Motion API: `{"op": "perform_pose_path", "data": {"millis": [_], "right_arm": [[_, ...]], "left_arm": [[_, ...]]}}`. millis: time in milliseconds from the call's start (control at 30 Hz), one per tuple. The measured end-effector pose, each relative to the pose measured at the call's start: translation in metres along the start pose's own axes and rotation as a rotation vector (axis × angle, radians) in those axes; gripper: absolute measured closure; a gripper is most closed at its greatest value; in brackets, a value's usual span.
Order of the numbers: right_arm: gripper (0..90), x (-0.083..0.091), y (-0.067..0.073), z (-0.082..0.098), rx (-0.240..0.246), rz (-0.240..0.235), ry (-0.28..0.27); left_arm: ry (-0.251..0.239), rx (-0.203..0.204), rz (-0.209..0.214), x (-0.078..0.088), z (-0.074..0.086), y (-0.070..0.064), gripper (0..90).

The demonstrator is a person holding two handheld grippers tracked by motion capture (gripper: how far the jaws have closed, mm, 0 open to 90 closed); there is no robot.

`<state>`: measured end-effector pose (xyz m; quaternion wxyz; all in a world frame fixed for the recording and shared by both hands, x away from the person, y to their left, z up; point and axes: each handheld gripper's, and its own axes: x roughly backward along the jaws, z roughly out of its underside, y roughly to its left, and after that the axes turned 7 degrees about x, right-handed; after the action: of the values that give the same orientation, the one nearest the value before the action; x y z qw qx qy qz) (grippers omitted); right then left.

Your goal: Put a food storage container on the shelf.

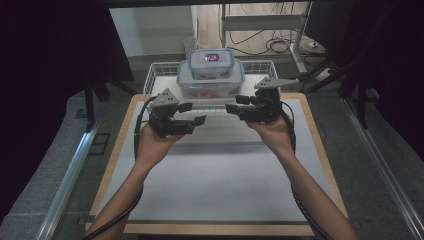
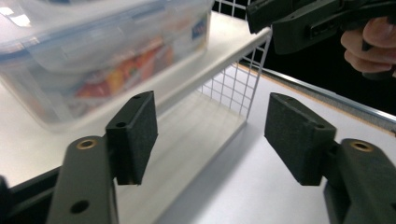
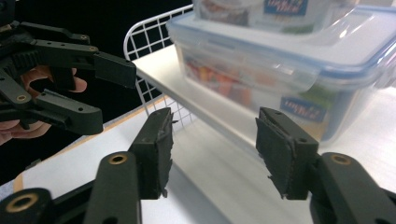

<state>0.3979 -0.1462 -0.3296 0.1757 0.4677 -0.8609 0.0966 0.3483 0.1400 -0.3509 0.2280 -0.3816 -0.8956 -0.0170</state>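
Now, handling: large container [image 1: 210,80], stiff slick plastic, looks loaded.
Hold: opposite short ends.
Left gripper [image 1: 191,113]: jaws parted, empty.
Right gripper [image 1: 235,103]: likewise.

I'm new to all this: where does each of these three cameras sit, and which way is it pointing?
High view: above the person's side, looking forward and down at the table; both forearms, left claw, right claw.
Left gripper view: rides the left claw, facing the large container on the wire basket; its open jaws.
Right gripper view: rides the right claw, facing that container; its open jaws.
Shared: each gripper view also catches the other claw.
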Motion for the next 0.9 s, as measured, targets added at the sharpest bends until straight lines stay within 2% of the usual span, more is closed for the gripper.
{"op": "perform_pose_path", "data": {"millis": [167, 433, 567, 767, 900], "right_arm": [[39.2, 0.002, 0.007, 0.013, 0.017, 0.0, 0.021], [30.8, 0.005, 0.016, 0.038, 0.031, -0.007, 0.063], [25.3, 0.007, 0.023, 0.05, 0.064, 0.002, 0.09], [19.3, 0.01, 0.036, 0.066, 0.094, 0.013, 0.112], [16.2, 0.013, 0.041, 0.076, 0.094, 0.015, 0.118]], "left_arm": [[0.021, -0.008, -0.01, 0.0, 0.017, -0.004, 26.3], [0.031, 0.014, -0.019, 0.001, 0.044, -0.006, 16.5], [0.033, 0.024, -0.013, 0.004, 0.056, -0.008, 12.7], [0.039, 0.027, -0.007, 0.008, 0.072, -0.015, 9.5], [0.044, 0.036, 0.0, 0.012, 0.083, -0.021, 10.9]]}}
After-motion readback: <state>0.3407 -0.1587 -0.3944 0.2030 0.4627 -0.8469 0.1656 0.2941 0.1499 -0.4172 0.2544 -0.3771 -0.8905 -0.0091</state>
